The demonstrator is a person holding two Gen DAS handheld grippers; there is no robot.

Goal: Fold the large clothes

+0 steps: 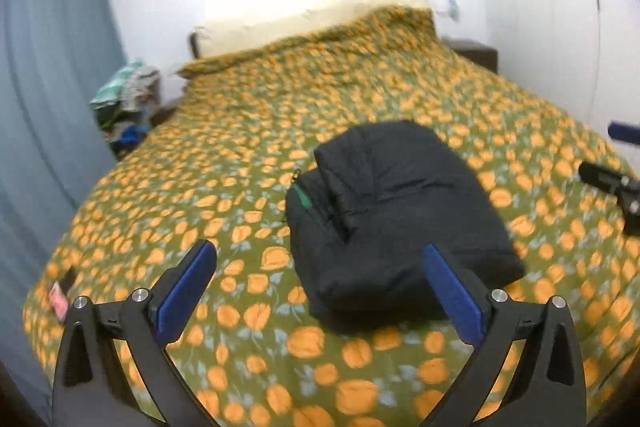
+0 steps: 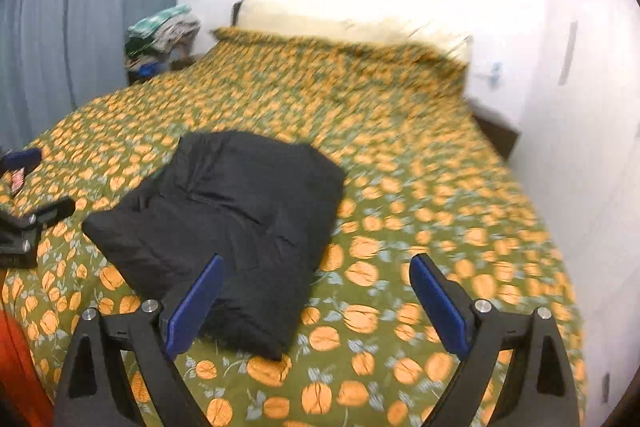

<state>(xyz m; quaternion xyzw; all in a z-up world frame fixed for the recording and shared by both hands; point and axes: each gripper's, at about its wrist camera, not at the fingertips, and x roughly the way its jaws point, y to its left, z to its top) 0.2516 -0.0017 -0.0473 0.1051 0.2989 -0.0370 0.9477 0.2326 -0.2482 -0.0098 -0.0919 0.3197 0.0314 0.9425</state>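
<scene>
Left gripper [image 1: 320,255]: jaws wide apart, nothing between the pads, held above the bed and tilted down. Right gripper [image 2: 316,265]: same, spread and empty, angled down. Black garment [image 1: 396,211] lies folded into a compact bundle on the orange-flowered bedspread [image 1: 224,131], between the two grippers. Clothes pile [image 1: 126,95] beside the bed's far corner, near the curtain [image 1: 52,67].

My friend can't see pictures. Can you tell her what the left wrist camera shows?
A black garment lies folded into a thick bundle on a bed with a green bedspread covered in orange fruit. The left gripper is open and empty in front of it, and the right gripper peeks in at the right edge.
</scene>
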